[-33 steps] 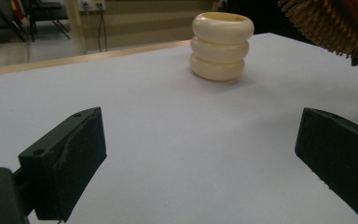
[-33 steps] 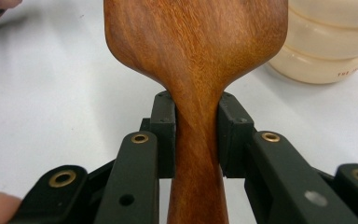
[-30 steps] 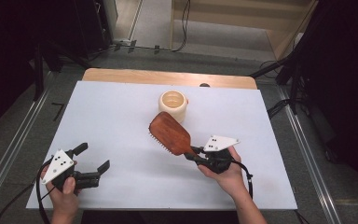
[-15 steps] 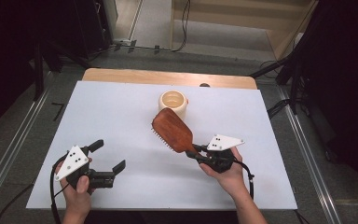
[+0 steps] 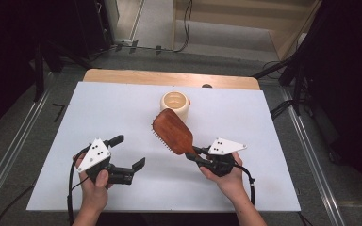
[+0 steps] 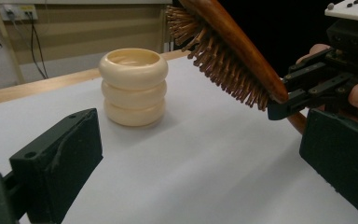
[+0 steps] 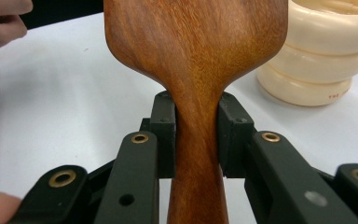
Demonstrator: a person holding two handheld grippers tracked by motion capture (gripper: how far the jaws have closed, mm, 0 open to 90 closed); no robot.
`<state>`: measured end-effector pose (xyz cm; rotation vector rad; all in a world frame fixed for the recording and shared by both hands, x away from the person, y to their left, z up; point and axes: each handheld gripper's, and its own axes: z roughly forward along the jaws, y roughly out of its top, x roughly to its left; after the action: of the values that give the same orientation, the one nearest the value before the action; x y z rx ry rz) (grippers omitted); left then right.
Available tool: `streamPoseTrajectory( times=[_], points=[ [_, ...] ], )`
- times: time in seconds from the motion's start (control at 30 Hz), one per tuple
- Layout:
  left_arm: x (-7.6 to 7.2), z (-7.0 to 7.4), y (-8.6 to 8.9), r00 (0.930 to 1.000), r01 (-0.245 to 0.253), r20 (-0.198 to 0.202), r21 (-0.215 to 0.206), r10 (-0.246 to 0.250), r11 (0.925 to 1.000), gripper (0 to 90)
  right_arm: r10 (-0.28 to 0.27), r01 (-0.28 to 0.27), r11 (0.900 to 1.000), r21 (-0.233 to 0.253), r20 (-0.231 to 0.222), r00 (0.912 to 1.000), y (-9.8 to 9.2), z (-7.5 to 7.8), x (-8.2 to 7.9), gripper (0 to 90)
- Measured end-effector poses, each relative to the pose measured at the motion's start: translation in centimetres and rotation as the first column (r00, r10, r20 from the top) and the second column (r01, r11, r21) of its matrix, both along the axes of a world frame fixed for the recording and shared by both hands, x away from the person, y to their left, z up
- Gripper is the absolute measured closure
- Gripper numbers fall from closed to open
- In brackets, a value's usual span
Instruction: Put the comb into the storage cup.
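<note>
A brown wooden hairbrush [image 5: 172, 132] is held off the white table, tilted, bristles facing left and down. My right gripper [image 5: 194, 156] is shut on its handle [image 7: 198, 140], both jaws pressing the neck. Behind the brush head stands a cream ribbed cup [image 5: 175, 104] made of stacked rings, also in the left gripper view as the cream cup [image 6: 133, 86] and in the right gripper view as the cup [image 7: 326, 51]. My left gripper [image 5: 127, 151] is open at the front left, nothing between its jaws. From it I see the brush [image 6: 223, 56] up at the right.
The white table sheet [image 5: 99, 113] ends in a wooden strip [image 5: 169, 77] at the far edge. Metal rails [image 5: 9, 155] run along both sides. Dark stands and cables lie on the floor beyond.
My left gripper has moved right and inward toward the brush. The right gripper with the brush has shifted slightly right and forward, toward the cup.
</note>
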<state>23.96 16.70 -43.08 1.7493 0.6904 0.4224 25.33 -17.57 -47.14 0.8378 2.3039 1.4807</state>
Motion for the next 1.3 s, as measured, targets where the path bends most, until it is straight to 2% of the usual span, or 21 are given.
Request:
streamPoseTrajectory(
  times=[0.17,0.3,0.53,0.63,0.8,1.0,1.07,1.23,1.3],
  points=[
    [0.4,0.2,-1.3,0.9999,0.015,-0.004,-0.014,-0.015,0.9998,0.0,-0.004,0.004,1.0,0.008,0.007,1.0,0.1,-0.2,-0.1,69.8],
    [0.8,0.2,-2.3,0.9991,0.037,-0.018,-0.06,-0.038,0.9975,0.0,-0.009,0.008,1.0,0.017,0.016,0.9998,0.2,-0.3,-0.2,69.9],
    [1.4,0.4,-3.7,0.998,0.055,-0.027,-0.05,-0.056,0.9973,0.0,-0.004,0.003,0.999,0.036,0.028,0.9996,0.4,-0.5,-0.3,69.8],
    [1.8,0.6,-4.4,0.9974,0.052,-0.045,-0.066,-0.055,0.9965,0.0,0.0,-0.001,0.999,0.037,0.035,0.9994,0.6,-0.5,-0.4,69.8],
    [2.4,1.0,-5.5,0.9963,0.039,-0.074,-0.069,-0.044,0.9969,0.0,0.006,-0.008,0.999,0.039,0.038,0.9993,1.1,-0.6,-0.7,69.8],
    [2.9,1.1,-6.5,0.9955,0.023,-0.09,-0.076,-0.03,0.9969,0.0,0.017,-0.019,0.999,0.041,0.05,0.9986,1.7,-0.8,-0.9,69.8],
    [3.0,1.0,-6.8,0.9954,0.004,-0.095,-0.075,-0.011,0.9972,0.0,0.02,-0.023,0.999,0.048,0.052,0.9984,1.8,-0.7,-1.0,69.8],
    [3.5,0.8,-7.3,0.9908,-0.002,-0.135,-0.079,-0.009,0.9969,0.0,0.023,-0.027,0.998,0.057,0.062,0.9978,2.0,-0.5,-1.3,69.8],
    [3.5,0.8,-7.5,0.9906,-0.001,-0.136,-0.085,-0.011,0.9964,0.0,0.024,-0.027,0.998,0.062,0.063,0.9977,2.1,-0.5,-1.3,69.8]
  ],
)
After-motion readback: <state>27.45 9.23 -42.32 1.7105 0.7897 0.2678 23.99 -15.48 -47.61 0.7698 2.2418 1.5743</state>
